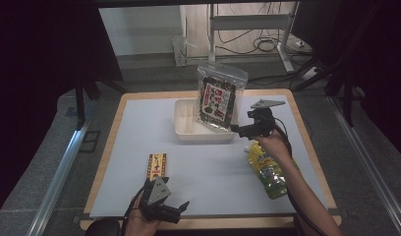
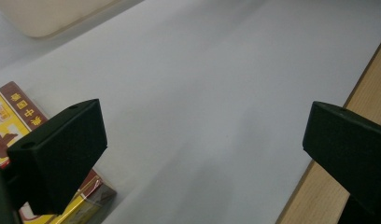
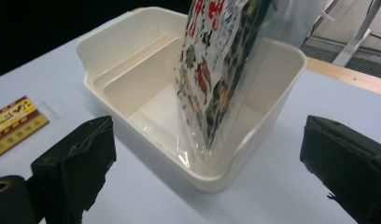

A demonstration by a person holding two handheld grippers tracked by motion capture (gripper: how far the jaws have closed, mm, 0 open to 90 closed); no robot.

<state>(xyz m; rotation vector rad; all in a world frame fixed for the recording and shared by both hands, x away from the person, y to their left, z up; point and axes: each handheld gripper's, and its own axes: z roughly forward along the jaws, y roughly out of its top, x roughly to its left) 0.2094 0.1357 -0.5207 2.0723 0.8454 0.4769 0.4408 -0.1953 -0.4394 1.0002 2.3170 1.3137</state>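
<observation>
With the seaweed snack bag (image 1: pixel 219 98) standing tilted in the white divided bin (image 1: pixel 185 129), the right claw (image 1: pixel 239 129), jaws apart, should withdraw level to avoid tipping it; the left claw (image 1: pixel 175 209) idles, jaws apart.

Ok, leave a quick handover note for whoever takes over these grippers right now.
Left gripper: open, holding nothing, at the near table edge beside the red-and-yellow box.
Right gripper: open, holding nothing, just right of the white tub.
Done: the seaweed snack bag stands in the tub, leaning on its right wall.
Left, judging by the layout: the box and the yellow-green pouch, both flat on the table, probably go in next.
</observation>
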